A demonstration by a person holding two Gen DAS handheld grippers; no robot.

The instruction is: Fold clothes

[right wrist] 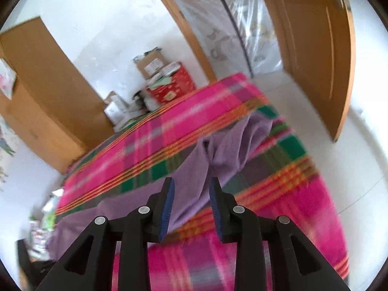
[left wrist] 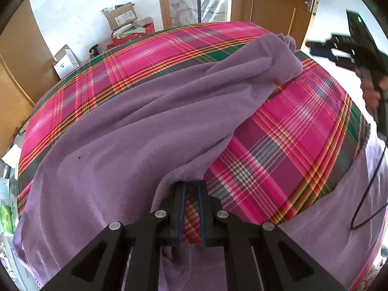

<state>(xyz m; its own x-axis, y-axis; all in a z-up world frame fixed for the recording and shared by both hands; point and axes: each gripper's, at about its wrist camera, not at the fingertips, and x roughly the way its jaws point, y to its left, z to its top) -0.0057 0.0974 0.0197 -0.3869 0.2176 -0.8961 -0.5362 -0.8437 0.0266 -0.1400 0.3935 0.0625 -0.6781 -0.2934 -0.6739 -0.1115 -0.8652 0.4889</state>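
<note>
Since the cloth is plainly soft fleece, every line below leans on that.
Garment: a purple fleece garment (left wrist: 116, 131) lies spread across the bed (left wrist: 155, 48) with its pink plaid cover, from the near edge toward the far right corner, where one bunched end (left wrist: 278, 55) lies.
Feel: I judge it light, limp and a little clingy; it will sag and crease wherever it is not supported, and it is not fragile.
Left hand-held gripper (left wrist: 192, 185): narrow jaws at a fold of the fleece by the bed's near edge; plaid shows between the pads, and whether the tips pinch the fold is hidden.
Right hand-held gripper (right wrist: 191, 186): jaws parted, nothing between the pads, raised above the bed and blurred.
Where to take hold: at a hem or corner, pinching both layers, not mid-panel.
Risk: a thin pinch may slip.
</note>
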